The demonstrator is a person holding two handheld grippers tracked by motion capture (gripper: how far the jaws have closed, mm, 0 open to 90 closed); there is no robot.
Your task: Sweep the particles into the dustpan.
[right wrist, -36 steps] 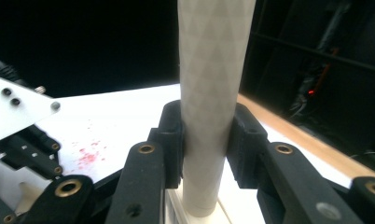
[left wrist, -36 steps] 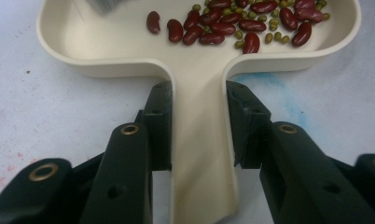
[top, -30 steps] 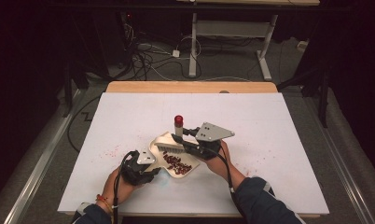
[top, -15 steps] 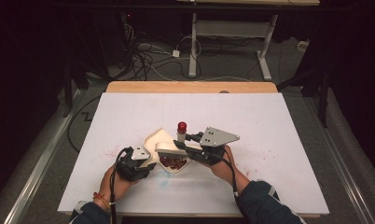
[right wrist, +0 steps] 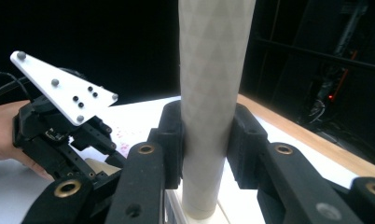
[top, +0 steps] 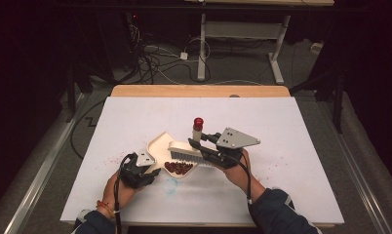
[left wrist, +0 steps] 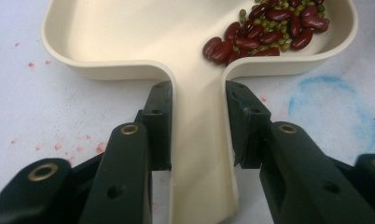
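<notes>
left tool (left wrist: 197,126) grips 1 dustpan (left wrist: 129,37) | right tool (right wrist: 206,140) grips 1 brush (right wrist: 209,93)

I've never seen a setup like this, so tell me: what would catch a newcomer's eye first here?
Near the front middle of the white table, a cream dustpan holds a little heap of red and green beans in one corner. The left gripper clamps the pan's handle, while the right gripper grips the pale handle of a brush standing over the pan, topped by a red knob.
</notes>
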